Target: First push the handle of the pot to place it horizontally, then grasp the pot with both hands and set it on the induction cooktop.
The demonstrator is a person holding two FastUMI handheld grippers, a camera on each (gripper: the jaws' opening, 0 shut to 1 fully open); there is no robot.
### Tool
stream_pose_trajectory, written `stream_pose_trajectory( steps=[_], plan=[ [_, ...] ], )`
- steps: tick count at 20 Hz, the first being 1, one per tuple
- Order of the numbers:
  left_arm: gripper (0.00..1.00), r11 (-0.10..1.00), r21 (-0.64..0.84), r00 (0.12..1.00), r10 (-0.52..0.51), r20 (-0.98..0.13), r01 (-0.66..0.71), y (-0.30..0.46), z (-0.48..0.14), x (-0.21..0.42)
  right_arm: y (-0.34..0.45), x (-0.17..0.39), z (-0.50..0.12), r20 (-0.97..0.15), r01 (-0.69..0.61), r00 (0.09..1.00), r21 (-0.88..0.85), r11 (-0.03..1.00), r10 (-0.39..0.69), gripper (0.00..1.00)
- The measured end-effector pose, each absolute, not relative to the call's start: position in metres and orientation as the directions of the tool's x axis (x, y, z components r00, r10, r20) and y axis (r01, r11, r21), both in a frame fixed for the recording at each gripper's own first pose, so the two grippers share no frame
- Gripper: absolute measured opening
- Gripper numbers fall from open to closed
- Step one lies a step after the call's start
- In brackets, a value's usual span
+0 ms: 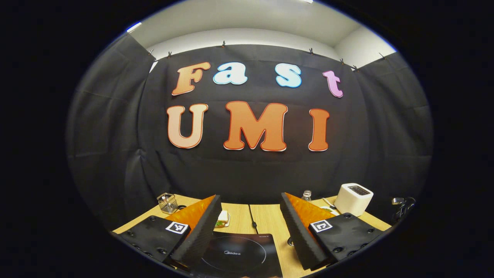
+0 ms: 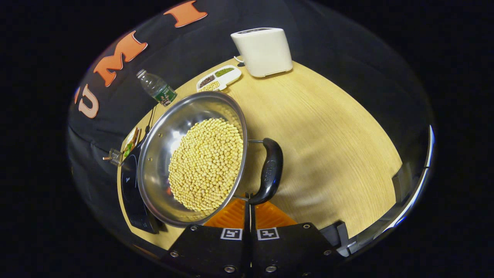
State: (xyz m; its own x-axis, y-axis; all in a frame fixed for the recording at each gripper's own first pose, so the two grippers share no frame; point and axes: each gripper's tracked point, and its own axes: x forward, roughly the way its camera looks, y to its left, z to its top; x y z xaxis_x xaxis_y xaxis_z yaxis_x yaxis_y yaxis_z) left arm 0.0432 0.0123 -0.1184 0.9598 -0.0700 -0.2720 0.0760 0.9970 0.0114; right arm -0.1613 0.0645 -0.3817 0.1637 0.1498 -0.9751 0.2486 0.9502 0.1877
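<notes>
A steel pot (image 2: 162,146) holding yellow soybeans (image 2: 206,164) stands on the wooden table, partly over the edge of the black induction cooktop (image 2: 133,193). Its black side handle (image 2: 270,170) points toward me in the right gripper view. My right gripper (image 2: 249,200) is shut, fingers pressed together, their tips against the lower end of that handle with nothing held between them. In the left gripper view my left gripper (image 1: 251,227) stands open above the induction cooktop (image 1: 235,253), with nothing between its fingers.
A white toaster (image 2: 264,50) (image 1: 353,199), a water bottle (image 2: 156,88) (image 1: 307,195) and a divided tray of beans (image 2: 218,77) stand at the back. A wire basket (image 1: 168,202) and a sandwich plate (image 1: 222,218) sit behind the cooktop. Bare wooden table (image 2: 328,146) lies right of the pot.
</notes>
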Motion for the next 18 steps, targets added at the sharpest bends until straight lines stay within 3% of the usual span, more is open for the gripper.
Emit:
stream_pose_trajectory(
  steps=[12, 18],
  plan=[
    [0.99, 0.986, 0.0, 0.877, -0.146, -0.457, 0.164, -0.013, -0.187, 0.048, 0.038, -0.105, -0.392, -0.976, 0.305, 0.205, 0.134, 0.943, 0.072, 0.0],
    [1.0, 0.969, -0.04, 0.797, -0.224, -0.562, 0.244, -0.042, -0.227, 0.037, 0.036, -0.08, -0.392, -0.971, 0.296, 0.227, 0.136, 0.945, 0.069, 0.0]
  ],
)
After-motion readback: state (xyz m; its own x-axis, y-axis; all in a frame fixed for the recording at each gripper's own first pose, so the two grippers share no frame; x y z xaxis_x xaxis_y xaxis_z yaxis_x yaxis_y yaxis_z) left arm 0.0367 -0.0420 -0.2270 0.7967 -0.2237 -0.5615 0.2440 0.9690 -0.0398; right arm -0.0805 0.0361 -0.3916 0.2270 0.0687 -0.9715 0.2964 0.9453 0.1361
